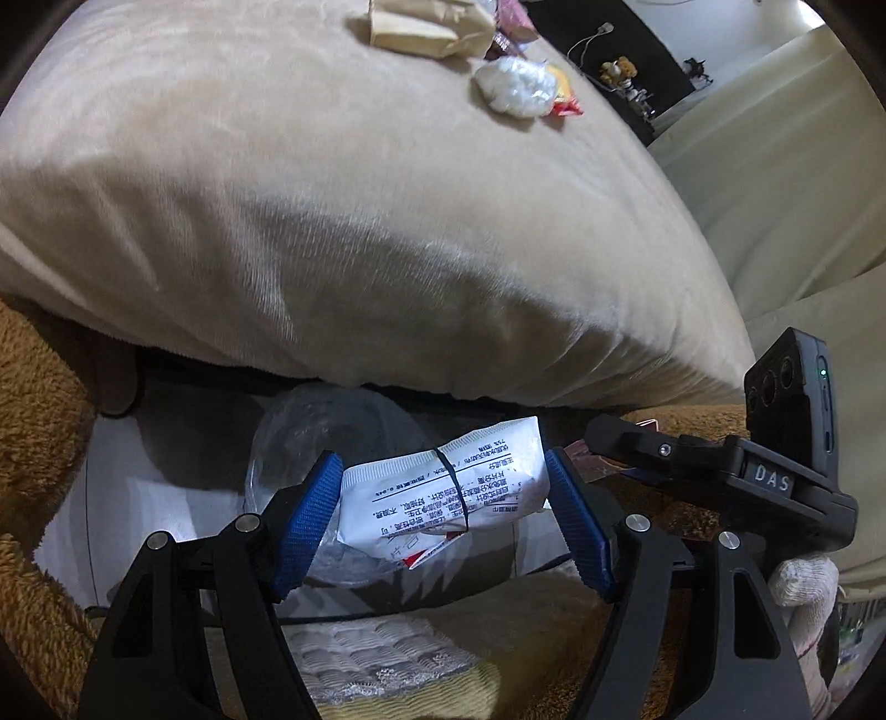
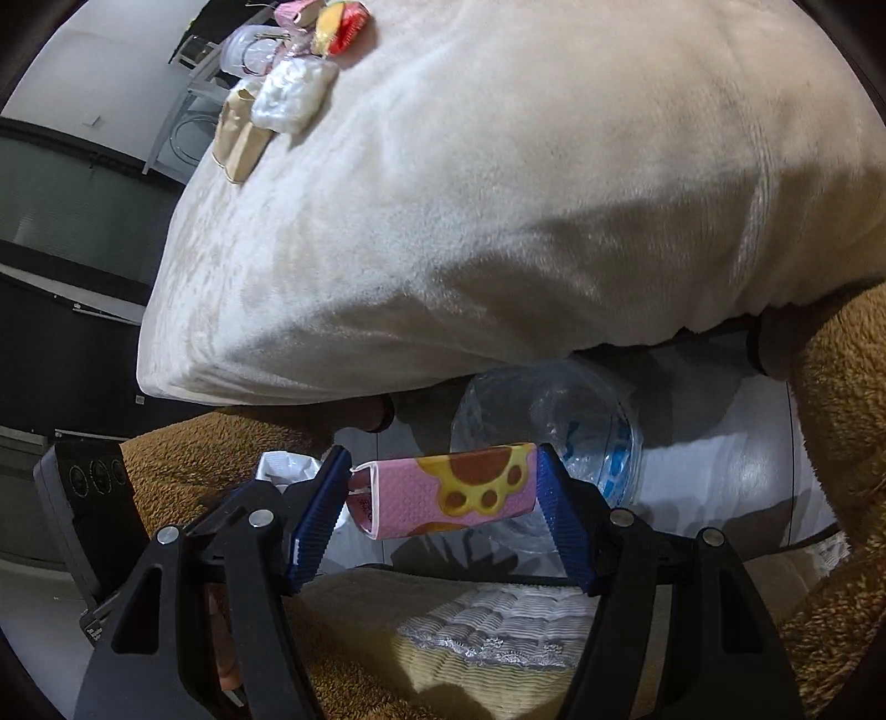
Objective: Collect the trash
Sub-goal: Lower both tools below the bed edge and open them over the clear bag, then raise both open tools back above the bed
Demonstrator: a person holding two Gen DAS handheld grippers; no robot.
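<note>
Both tongs hold a piece of trash below the front edge of the cream cushion [image 1: 343, 221].

The left tongs [image 1: 443, 515] are closed partway on a white printed packet [image 1: 443, 487], clamped at both ends. The right tongs [image 2: 443, 509] grip a pink paw-print wrapper [image 2: 448, 493] the same way. A clear plastic container [image 2: 548, 421] sits under the cushion's edge, behind both items. On the cushion's far end lie a brown paper bag [image 1: 421, 27], a white wad [image 1: 515, 86] and a red-yellow wrapper [image 1: 565, 94].

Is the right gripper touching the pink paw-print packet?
Touching. The right wrist view shows both blue fingers pressed against the pink paw-print packet's ends, right gripper clamping it.
</note>
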